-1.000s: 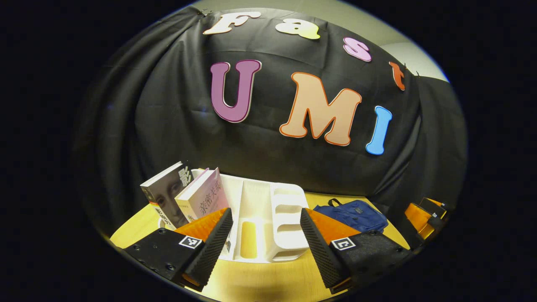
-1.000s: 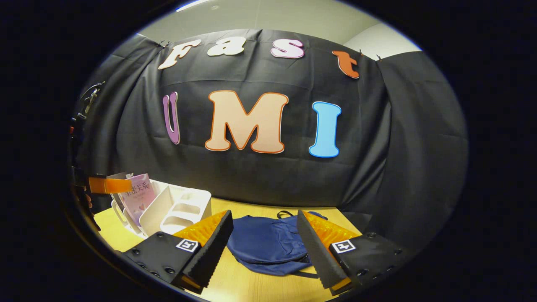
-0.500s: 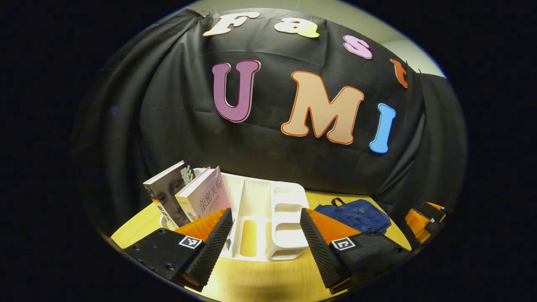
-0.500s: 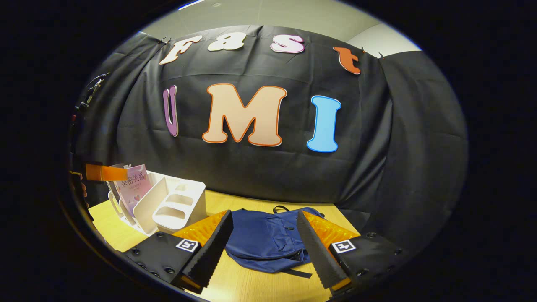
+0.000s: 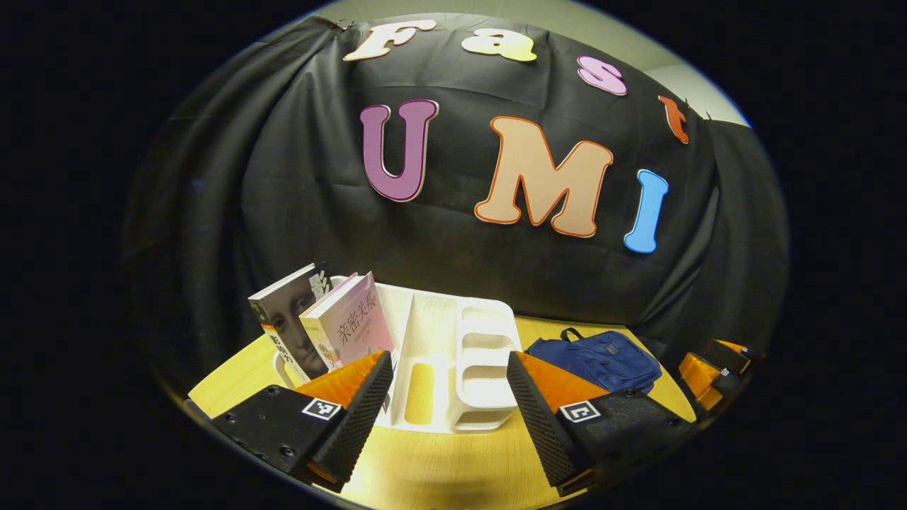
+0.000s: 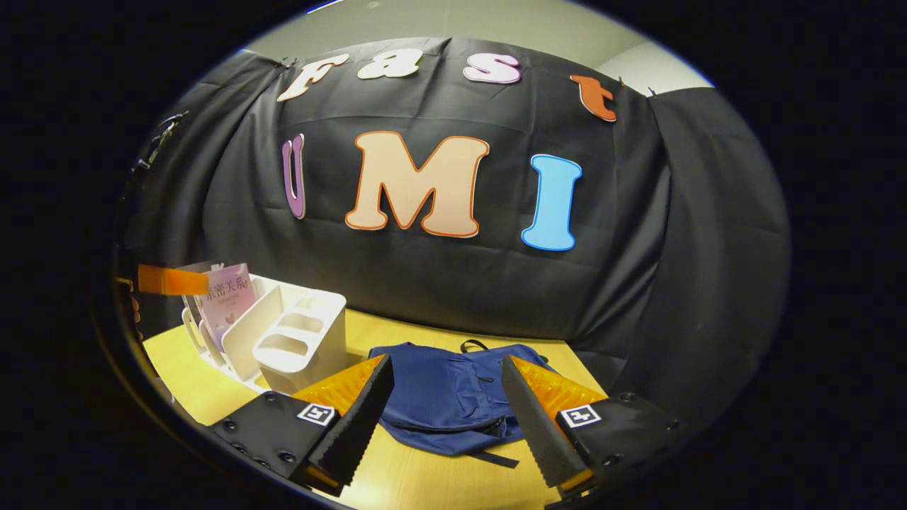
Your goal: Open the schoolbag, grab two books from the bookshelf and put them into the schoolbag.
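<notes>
Schoolbag (image 6: 446,397) lies partly hidden behind the wide-spread right tool (image 6: 446,414).

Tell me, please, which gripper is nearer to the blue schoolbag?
Right. The right gripper is open and the schoolbag lies just ahead between its fingers. The left gripper is open in front of the white bookshelf, with the schoolbag off to its right.

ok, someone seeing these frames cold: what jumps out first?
Probably the two books leaning at the left end of the white bookshelf on the yellow table, seen in the left gripper view past the open left tool. Next the navy schoolbag, lying flat and apparently closed to the shelf's right, straight ahead of the open right tool.
</notes>
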`<state>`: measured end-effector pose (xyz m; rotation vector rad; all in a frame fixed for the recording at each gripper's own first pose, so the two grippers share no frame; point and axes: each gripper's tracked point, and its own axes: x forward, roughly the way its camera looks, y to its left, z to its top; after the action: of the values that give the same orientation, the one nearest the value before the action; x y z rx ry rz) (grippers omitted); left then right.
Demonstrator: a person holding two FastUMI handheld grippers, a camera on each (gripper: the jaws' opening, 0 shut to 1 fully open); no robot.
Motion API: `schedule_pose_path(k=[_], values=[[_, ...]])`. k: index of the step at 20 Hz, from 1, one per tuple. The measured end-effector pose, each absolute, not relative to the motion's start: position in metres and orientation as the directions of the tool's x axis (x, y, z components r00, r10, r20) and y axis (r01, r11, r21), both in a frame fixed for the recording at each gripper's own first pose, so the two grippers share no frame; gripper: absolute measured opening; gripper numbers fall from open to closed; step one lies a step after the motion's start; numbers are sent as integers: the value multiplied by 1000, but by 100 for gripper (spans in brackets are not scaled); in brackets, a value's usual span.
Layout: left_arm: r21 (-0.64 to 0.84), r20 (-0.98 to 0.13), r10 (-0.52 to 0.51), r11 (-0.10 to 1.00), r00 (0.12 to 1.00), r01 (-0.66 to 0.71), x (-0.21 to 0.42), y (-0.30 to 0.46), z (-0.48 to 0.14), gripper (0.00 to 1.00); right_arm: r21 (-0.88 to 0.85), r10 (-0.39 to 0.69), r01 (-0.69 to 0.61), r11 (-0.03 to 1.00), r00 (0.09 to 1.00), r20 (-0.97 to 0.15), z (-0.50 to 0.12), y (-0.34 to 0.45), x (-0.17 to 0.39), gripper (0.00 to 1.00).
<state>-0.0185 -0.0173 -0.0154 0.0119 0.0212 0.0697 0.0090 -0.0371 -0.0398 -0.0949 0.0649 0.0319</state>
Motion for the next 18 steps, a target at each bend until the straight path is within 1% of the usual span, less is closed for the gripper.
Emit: schedule_pose_path(k=[1,3,6,8,9,10,11,12,16,18], values=[[12,-24,74,997,997,-74,-20,-16,-17,95,-136,14,-23,990,997,-72,-45,-40,10,94],[8,-31,87,996,996,-87,-23,-12,-19,95,-250,-12,-6,968,997,-70,-56,-46,14,100],[11,-39,118,993,992,-117,-27,-4,-22,95,-403,-22,-9,915,997,-72,-79,-47,23,100],[14,-45,143,990,989,-143,-30,4,-23,95,-483,-30,-11,875,997,-77,-95,-46,27,95],[15,-50,155,988,987,-154,-32,6,-24,95,-518,-35,-11,855,996,-79,-101,-46,29,98],[15,-52,167,986,985,-167,-35,10,-25,95,-558,-41,-9,830,996,-76,-109,-47,30,98],[14,-51,179,984,983,-179,-37,13,-24,91,-600,-44,-9,800,996,-74,-117,-47,31,98],[13,-51,191,982,980,-191,-40,17,-25,95,-643,-44,-14,765,996,-74,-125,-46,33,98],[14,-54,240,971,969,-240,-48,32,-26,94,-786,-20,-52,616,997,-81,-158,-37,47,98],[2,-57,258,966,965,-258,-50,38,-26,94,-817,4,-103,568,993,-122,-178,-31,56,98]])
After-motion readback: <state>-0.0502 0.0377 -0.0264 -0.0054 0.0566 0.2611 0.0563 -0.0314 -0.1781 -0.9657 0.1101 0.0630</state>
